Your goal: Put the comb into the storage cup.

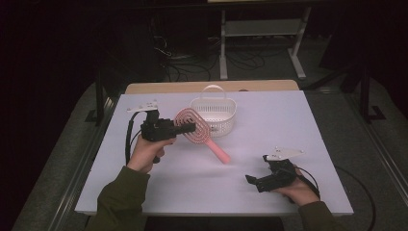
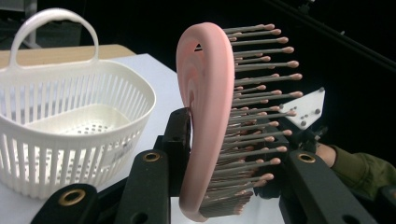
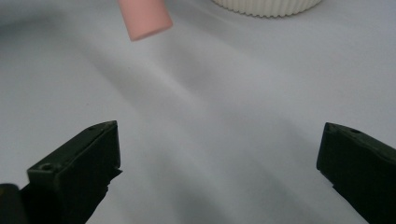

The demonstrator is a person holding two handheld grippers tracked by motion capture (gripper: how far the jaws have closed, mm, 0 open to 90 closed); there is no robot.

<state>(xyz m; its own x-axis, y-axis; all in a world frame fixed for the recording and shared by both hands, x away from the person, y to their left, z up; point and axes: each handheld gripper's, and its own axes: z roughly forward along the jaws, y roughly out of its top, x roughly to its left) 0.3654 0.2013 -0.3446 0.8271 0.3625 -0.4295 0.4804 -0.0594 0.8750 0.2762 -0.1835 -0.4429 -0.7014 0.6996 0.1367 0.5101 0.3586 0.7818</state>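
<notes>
Left gripper (image 1: 188, 128): held in the person's left hand (image 1: 146, 151) at the left of the table (image 1: 288, 120); its jaws are clamped on the head of the pink hairbrush (image 1: 195, 126), one jaw pressed on the smooth back, the other in among the bristles. Gripping across the head rather than the handle looks like a way to keep the brush from swinging.

Pink hairbrush: lifted at the head end, just in front of the basket's near wall, its handle sloping down and toward the right gripper. In the left gripper view the head (image 2: 208, 116) stands on edge, bristles pointing away from the basket. Whether the handle tip touches the table I cannot tell.

White basket (image 1: 228, 120): upright at the far middle of the table, handle up, empty inside as seen in the left gripper view (image 2: 135, 88). Its place just beside the raised brush suggests, as a judgement, that it is the brush's destination.

Right gripper (image 1: 255, 182): resting low near the table's front edge at the right, in the person's right hand (image 1: 300, 191), well apart from the brush. Its jaws stand wide apart with nothing between them; its own view shows bare table, the handle's end (image 3: 144, 18) and the basket's foot (image 3: 266, 7) beyond. It appears to be waiting, out of the way.
</notes>
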